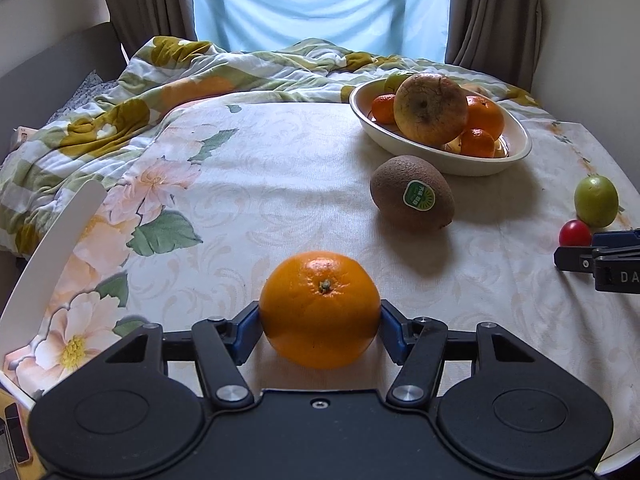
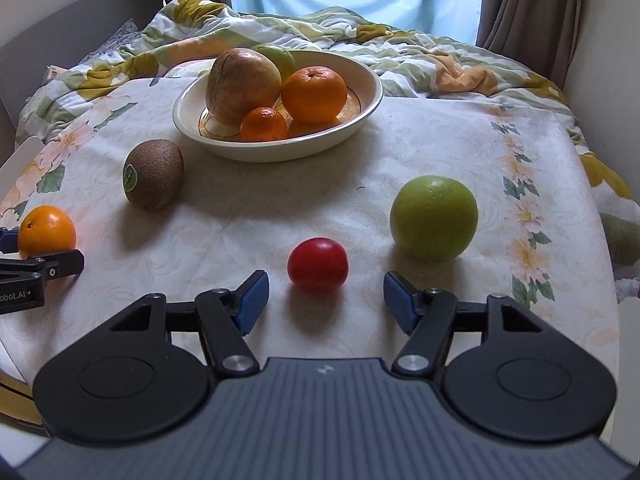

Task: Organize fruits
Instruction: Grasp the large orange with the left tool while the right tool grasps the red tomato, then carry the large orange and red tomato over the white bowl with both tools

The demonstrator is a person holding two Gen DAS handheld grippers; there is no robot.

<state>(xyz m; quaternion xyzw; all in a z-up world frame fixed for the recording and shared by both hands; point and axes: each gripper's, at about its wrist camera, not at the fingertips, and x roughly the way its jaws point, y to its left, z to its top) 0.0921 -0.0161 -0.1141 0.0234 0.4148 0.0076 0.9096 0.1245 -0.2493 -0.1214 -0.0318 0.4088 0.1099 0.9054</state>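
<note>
My left gripper is shut on an orange low over the table; the orange also shows in the right wrist view. My right gripper is open, its blue pads either side of and just behind a small red tomato. A green fruit lies to its right. A brown kiwi with a green sticker lies in front of a cream bowl, which holds a large apple, oranges and a green fruit.
A floral tablecloth covers the round table. A rumpled floral quilt lies behind it, with curtains and a window beyond. A white chair back stands at the table's left edge.
</note>
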